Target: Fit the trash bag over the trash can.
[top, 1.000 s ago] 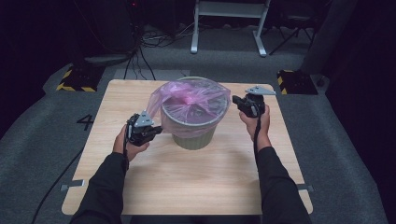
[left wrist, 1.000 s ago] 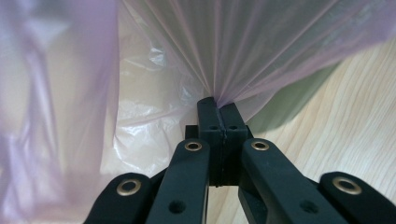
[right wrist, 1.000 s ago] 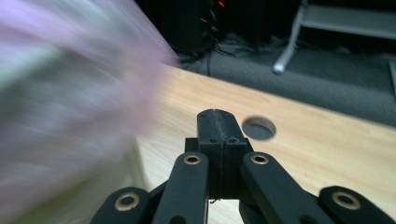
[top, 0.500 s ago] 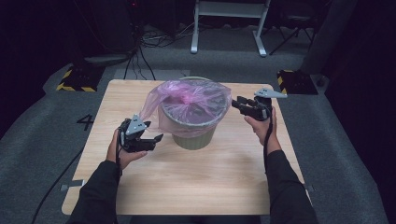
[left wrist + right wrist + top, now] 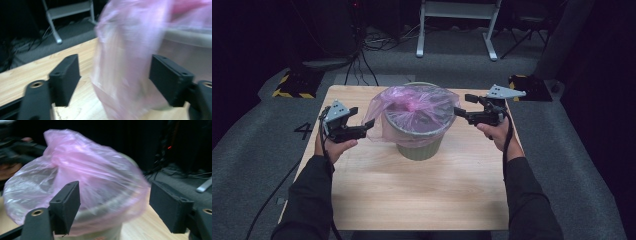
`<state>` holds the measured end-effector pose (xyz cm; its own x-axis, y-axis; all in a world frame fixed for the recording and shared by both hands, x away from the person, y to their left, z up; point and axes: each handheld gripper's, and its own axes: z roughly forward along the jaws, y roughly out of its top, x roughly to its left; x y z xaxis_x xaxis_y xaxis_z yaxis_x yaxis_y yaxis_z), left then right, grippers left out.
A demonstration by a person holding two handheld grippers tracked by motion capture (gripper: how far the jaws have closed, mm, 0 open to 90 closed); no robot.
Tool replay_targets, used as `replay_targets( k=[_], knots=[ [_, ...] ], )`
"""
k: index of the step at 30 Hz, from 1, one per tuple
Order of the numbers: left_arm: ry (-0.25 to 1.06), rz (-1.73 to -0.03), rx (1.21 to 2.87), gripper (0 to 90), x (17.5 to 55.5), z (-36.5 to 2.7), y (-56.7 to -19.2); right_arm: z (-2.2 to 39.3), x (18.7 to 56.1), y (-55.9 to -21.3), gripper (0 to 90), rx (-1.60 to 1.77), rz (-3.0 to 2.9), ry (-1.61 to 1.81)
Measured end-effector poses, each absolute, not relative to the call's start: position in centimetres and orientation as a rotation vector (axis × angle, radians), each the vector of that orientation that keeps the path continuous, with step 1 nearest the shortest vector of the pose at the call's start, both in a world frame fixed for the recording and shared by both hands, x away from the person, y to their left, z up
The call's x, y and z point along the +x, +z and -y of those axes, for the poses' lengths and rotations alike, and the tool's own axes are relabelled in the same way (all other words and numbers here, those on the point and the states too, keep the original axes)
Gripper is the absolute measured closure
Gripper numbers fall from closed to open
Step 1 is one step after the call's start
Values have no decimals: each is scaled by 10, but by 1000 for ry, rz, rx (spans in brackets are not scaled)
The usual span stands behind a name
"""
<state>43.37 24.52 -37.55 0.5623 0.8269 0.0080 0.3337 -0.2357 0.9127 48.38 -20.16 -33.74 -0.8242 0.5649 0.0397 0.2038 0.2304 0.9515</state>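
Dark floor and cables ringed the wooden bench (image 5: 412,200). At frame centre stood a green bin (image 5: 419,147) under a loose pink bag (image 5: 412,107). Left gripper (image 5: 362,131) and right gripper (image 5: 460,111) flanked it, both spread wide, holding nothing. Fitting the liner seemed under way; next, pinching its edges. A "4" (image 5: 304,131) marked the floor.

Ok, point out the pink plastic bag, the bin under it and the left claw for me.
pink plastic bag (image 5: 412,107): high view, crumpled top over the bin mouth.
green bin (image 5: 419,149): high view, bare lower wall.
left claw (image 5: 365,127): high view, midway between its open fingertips.
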Motion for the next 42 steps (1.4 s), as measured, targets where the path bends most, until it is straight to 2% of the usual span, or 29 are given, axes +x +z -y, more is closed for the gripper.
replay_targets(
  k=[2, 5, 9, 11, 14, 18, 22, 27, 35, 37, 39, 42],
  knots=[
    [607, -980, 1811, 278, 446, -242, -378, 192, 489, -337, 227, 720, -2241, 1582],
    [578, -991, 1814, 361, 457, -239, -381, 181, 498, -340, 234, 753, -2288, 1537],
    [565, -995, 1819, 484, 472, -228, -386, 174, 506, -342, 380, 801, -2286, 1520],
    [559, -988, 1824, 544, 476, -225, -387, 174, 511, -343, 523, 839, -2266, 1495],
    [576, -998, 1828, 618, 481, -223, -386, 179, 515, -343, 645, 885, -2225, 1535],
    [575, -988, 1836, 723, 485, -218, -387, 178, 514, -342, 784, 882, -2180, 1485],
    [547, -938, 1868, 898, 487, -207, -388, 178, 514, -341, 900, 897, -2135, 1513],
    [522, -911, 1901, 900, 486, -196, -389, 179, 517, -348, 900, 979, -2101, 1409],
    [478, -896, 1941, 900, 486, -194, -399, 183, 521, -364, 900, 1040, -2122, 1452],
    [413, -833, 1966, 900, 482, -195, -403, 183, 520, -370, 900, 1028, -2179, 1462],
    [405, -778, 1996, 900, 475, -195, -405, 179, 516, -376, 900, 981, -2225, 1419],
    [385, -717, 2009, 900, 464, -198, -406, 186, 510, -380, 900, 966, -2236, 1526]
  ],
)
